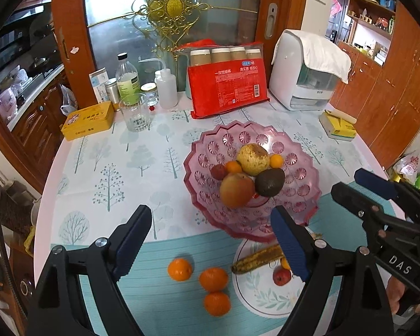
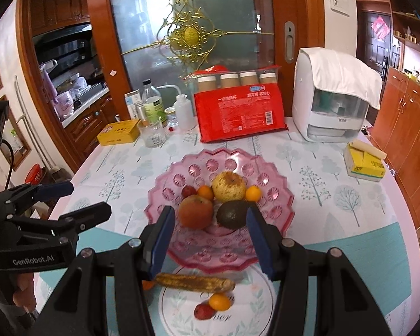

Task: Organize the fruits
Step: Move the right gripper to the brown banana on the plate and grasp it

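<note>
Both claws are empty. My left gripper (image 1: 210, 240) has its blue-padded jaws spread wide with nothing between them; my right gripper (image 2: 210, 240) has its jaws apart at a narrower setting, also clamped on nothing.

The brown-speckled yellow banana (image 2: 194, 282) lies flat on the white round plate with leaf print (image 2: 254, 302). Its long axis runs left to right across the near plate edge in the right wrist view, stalk end not discernible.

Beside it on the plate sit a small orange citrus fruit (image 2: 219, 301) and a small red fruit (image 2: 203, 311).

Three orange mandarins (image 1: 214, 279) rest loose on the teal tablecloth (image 1: 154, 302), left of the plate.

The pink moulded plastic fruit bowl (image 1: 296, 168) just beyond already holds a pile, so I judge it the collection point.
</note>
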Demonstrator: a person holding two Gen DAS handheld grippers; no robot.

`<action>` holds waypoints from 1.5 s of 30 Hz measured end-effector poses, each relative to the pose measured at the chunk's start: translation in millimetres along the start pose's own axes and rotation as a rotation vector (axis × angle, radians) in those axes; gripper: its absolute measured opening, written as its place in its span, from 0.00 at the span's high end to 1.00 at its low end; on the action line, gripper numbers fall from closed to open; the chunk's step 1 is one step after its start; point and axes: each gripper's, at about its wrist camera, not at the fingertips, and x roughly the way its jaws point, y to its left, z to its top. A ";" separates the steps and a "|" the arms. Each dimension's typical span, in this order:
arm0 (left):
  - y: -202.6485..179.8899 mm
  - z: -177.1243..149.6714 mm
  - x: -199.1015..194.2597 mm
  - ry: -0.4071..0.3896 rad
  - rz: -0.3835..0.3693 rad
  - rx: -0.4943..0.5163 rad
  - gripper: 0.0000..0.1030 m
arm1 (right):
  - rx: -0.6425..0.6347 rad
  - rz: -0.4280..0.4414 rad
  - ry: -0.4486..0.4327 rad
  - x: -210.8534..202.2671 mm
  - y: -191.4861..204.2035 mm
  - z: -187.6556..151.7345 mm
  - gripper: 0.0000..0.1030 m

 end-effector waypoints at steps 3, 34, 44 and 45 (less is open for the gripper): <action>4.0 -10.7 -4.5 0.001 0.005 -0.011 0.16 | -0.002 0.016 0.010 -3.7 4.6 -10.5 0.48; 19.1 -121.6 54.8 0.194 0.017 0.008 0.16 | 0.214 0.012 0.215 55.0 -23.2 -114.5 0.48; 36.2 -125.0 68.1 0.216 0.033 -0.018 0.16 | 0.327 0.034 0.221 91.8 -35.8 -119.4 0.48; 38.8 -125.3 69.9 0.220 0.036 -0.023 0.16 | 0.342 0.040 0.219 94.7 -37.3 -119.8 0.48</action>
